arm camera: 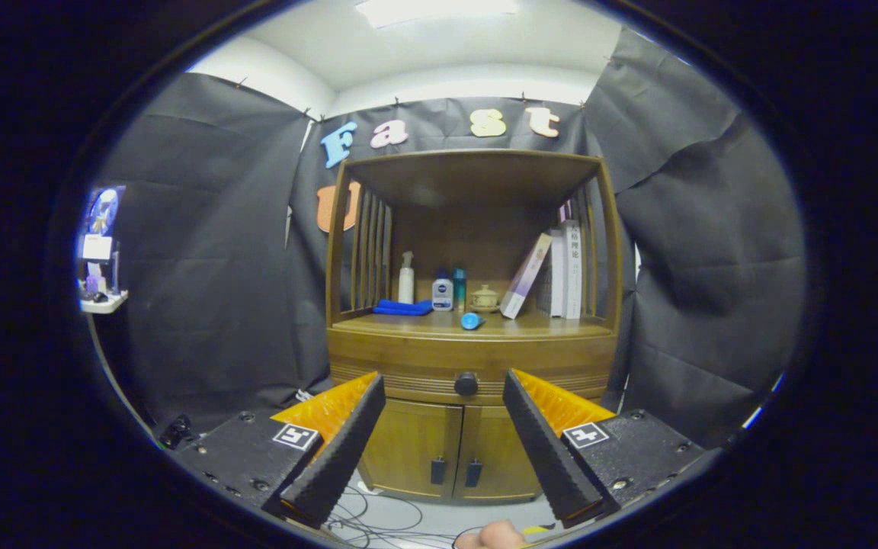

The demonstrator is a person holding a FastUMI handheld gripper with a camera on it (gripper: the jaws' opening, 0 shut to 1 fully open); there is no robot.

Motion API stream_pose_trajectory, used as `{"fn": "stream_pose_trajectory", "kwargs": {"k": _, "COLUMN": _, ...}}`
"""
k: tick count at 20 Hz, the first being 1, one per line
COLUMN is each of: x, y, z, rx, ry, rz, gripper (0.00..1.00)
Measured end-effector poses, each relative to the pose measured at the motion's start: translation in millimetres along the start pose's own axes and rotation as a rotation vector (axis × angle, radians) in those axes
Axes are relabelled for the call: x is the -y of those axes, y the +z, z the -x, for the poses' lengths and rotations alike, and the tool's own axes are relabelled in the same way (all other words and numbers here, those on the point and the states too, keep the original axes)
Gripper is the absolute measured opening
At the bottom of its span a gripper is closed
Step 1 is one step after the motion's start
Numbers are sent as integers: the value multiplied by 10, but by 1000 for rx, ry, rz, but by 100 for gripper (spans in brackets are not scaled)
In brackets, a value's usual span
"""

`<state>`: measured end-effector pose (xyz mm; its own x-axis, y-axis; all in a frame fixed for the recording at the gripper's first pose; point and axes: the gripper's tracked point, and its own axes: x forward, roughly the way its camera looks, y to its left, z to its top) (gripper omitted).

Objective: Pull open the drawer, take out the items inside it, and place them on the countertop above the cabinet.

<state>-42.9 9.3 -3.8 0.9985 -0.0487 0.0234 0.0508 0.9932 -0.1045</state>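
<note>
— Drawer (469,364) status?

— Closed, as far as I can see. It sits flush in the front of the wooden cabinet (607,358), just under the countertop (546,326), with its dark round knob (466,383) at the middle. Contents hidden.

— Where's your gripper (443,381)?

— I'm looking straight at the cabinet from a little way back. Fingers are spread wide apart, holding nothing. The knob shows in the gap between the fingertips, beyond them, no contact. Below the drawer, two cupboard doors (450,450) are closed, each with a small dark handle near the centre seam.

— What's on the countertop?

— Back row, left to right: folded blue cloth (403,307), white spray bottle (406,279), a small white bottle (443,293) with a dark cap, a teal bottle (459,288) touching it or just beside it, and a small lidded pot (484,299). Then books (565,268) at the right, one book (527,275) leaning against the upright ones. Out front, near the edge, a small blue round thing (471,321); possibly a cap or a cup on its side, too small for me to say.

— Anything else around?

— Cables (378,518) on the floor in front of the cabinet. A small shelf (102,303) with bits on it on the left wall. Part of a hand (492,536) shows at the very bottom, below the fingers.
</note>
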Motion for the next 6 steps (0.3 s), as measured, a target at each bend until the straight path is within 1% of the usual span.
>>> {"fn": "stream_pose_trajectory", "kwargs": {"k": 6, "x": -178, "y": -100, "z": 420, "rx": 4, "ry": 40, "rz": 19, "gripper": 100}}
